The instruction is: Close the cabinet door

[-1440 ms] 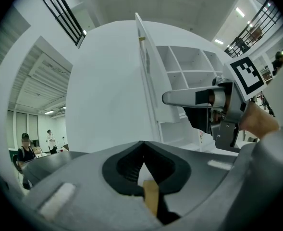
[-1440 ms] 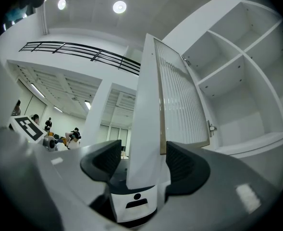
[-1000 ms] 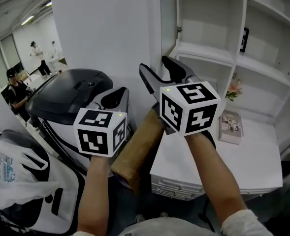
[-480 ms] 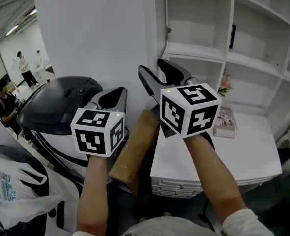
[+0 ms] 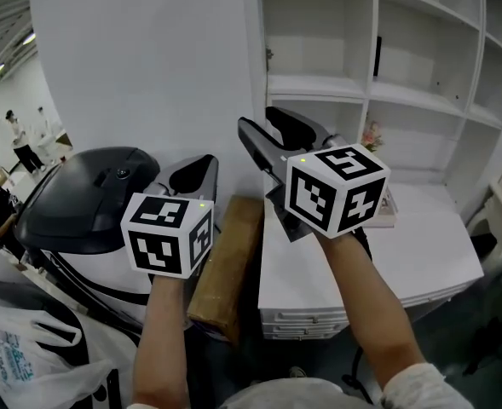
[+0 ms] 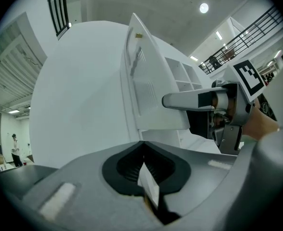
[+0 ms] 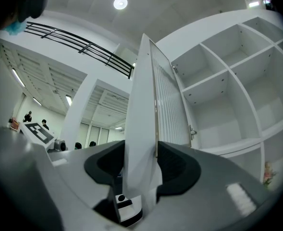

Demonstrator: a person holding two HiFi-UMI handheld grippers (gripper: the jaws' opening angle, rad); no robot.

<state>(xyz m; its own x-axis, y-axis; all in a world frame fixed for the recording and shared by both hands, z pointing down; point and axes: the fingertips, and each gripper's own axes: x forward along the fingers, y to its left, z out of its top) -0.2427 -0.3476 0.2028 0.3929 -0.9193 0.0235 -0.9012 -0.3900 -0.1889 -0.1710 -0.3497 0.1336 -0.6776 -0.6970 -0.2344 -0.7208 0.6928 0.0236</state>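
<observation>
While right gripper jaws closing, cabinet door pinched btwn.

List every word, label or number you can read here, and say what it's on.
Nothing here can be read.
Plastic bag: blue print, too blurred.
Booklet on the white desk: cover print too small.
Marker cubes: square patterns only, no words.

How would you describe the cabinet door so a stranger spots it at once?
Start at the white shelf unit. The cabinet door stands swung out from its left upright, toward the viewer. Unlike the open compartments beside it, it is a thin, flat, plain white panel.
</observation>
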